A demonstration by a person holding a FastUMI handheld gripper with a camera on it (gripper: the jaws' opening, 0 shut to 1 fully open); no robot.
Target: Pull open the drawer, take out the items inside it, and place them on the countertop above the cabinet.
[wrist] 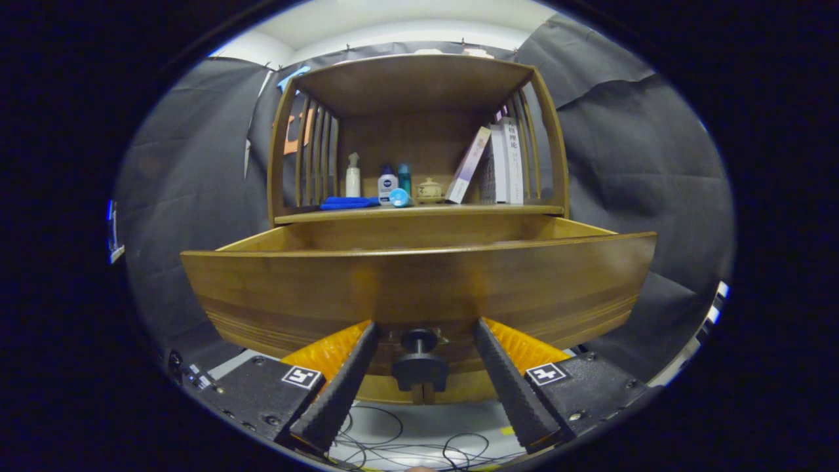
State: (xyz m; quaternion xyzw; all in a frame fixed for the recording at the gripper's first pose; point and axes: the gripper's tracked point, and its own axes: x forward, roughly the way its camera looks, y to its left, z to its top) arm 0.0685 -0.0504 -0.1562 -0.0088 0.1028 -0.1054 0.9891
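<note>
Since the drawer point(419, 282) already stands pulled well out from under the countertop point(419, 211), the opening step looks done. The gripper point(425, 328) is released, its fingers spread to either side of the dark knob point(419, 364) without touching it. The drawer's contents are hidden behind its front (nothing can be told of them), so taking items out and placing them on the countertop remains.

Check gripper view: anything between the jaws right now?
Yes. The drawer's dark knob sits between the open jaws of the gripper, untouched, on the pulled-out drawer front.
</note>
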